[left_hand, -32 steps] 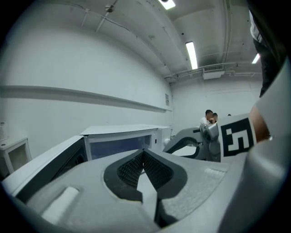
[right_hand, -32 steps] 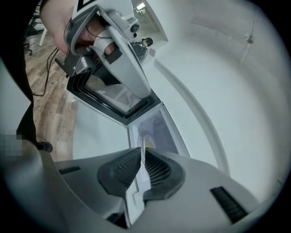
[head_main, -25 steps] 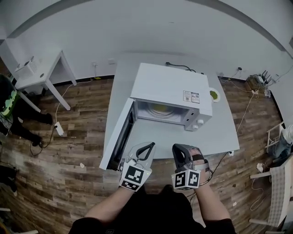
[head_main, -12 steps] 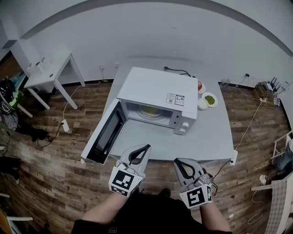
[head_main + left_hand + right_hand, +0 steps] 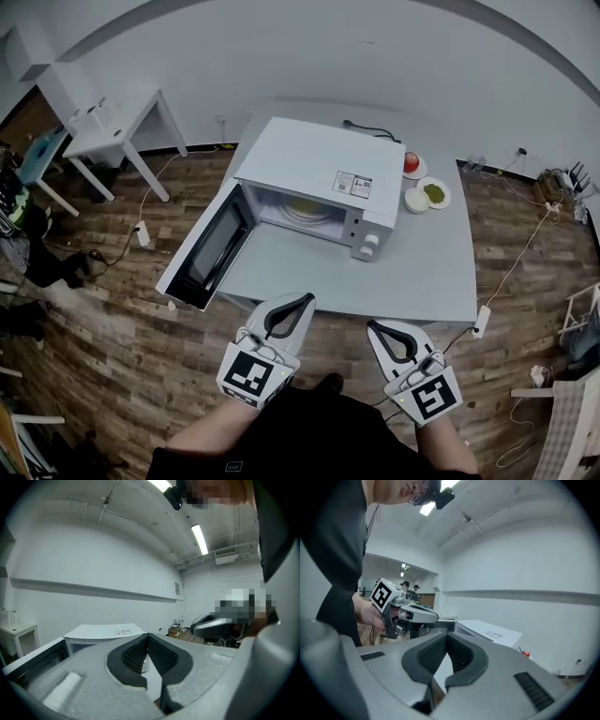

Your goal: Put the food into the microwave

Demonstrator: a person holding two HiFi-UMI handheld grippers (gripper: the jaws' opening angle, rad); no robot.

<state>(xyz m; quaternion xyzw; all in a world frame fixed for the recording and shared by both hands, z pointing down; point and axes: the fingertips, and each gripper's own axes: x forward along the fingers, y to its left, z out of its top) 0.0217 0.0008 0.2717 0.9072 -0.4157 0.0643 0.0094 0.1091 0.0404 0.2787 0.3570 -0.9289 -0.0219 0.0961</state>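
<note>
A white microwave (image 5: 323, 173) stands on the grey table (image 5: 412, 272), its door (image 5: 203, 251) swung open to the left. Inside lies a plate of yellowish food (image 5: 305, 208). To the microwave's right sit a red food on a saucer (image 5: 411, 162), a white bowl (image 5: 416, 200) and a dish of green food (image 5: 435, 193). My left gripper (image 5: 302, 300) and right gripper (image 5: 378, 327) hover off the table's near edge, both shut and empty. In the left gripper view the microwave (image 5: 104, 632) shows beyond the closed tips. The right gripper view shows the left gripper (image 5: 410, 612) and the red food (image 5: 526, 654).
A white side table (image 5: 112, 122) stands at the back left. A power strip (image 5: 142, 234) and cables lie on the wooden floor. Another power strip (image 5: 484, 322) hangs at the table's right front corner. White chair parts (image 5: 583, 309) show at the right edge.
The table and microwave now lie farther from me. Both grippers have drawn back from the table's edge, the right one toward the lower right. The dishes beside the microwave have come into view.
</note>
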